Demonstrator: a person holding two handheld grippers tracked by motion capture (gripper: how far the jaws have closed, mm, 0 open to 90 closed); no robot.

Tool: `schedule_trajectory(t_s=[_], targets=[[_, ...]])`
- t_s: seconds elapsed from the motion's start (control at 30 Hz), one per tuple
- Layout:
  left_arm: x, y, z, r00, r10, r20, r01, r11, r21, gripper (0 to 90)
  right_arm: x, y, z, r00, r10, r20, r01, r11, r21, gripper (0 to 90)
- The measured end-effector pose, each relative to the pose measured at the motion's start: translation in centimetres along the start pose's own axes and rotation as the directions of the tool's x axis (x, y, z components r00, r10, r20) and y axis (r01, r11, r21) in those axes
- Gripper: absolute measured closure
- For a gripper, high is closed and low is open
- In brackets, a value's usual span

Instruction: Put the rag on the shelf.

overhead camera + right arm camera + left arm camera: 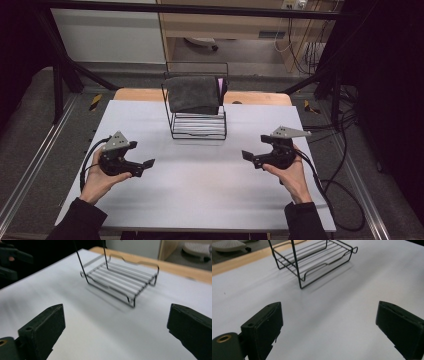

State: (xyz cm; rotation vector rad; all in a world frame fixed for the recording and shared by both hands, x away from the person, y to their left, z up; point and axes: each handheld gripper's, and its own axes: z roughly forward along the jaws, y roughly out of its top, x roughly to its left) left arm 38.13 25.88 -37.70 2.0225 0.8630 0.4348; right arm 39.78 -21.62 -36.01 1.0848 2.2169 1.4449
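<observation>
On the white surface (200,180), both tongs, left (142,167) and right (250,157), are held wide apart and empty, apparently before a reach toward the towel-draped wire rack (197,122).

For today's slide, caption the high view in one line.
Two open tools flank a wire rack holding a folded grey towel.

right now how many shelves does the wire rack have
2. The black wire rack has a bare lower shelf near the white table, and an upper shelf carrying a folded dark grey towel.
</observation>
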Motion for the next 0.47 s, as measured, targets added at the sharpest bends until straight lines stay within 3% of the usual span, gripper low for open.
schedule_trajectory(t_s=[0.27, 0.37, 0.47], targets=[[0.3, -4.2, 0.5, 0.9998, -0.018, -0.012, 0.019, 0.9997, 0.018, 8.7, -1.5, -5.5, -0.6, 0.9994, 0.033, -0.004, -0.033, 0.998, 0.046, 0.8], [0.3, -4.9, 0.9, 0.9998, -0.006, -0.018, 0.007, 0.9985, 0.054, 8.9, -1.8, -7.2, -0.8, 0.9994, 0.033, -0.008, -0.032, 0.998, 0.057, 0.9], [0.2, -5.2, 1.0, 0.9999, -0.004, -0.013, 0.005, 0.9986, 0.053, 9.0, -2.1, -8.0, -0.8, 0.9985, 0.055, 0.001, -0.055, 0.995, 0.083, 0.8]])
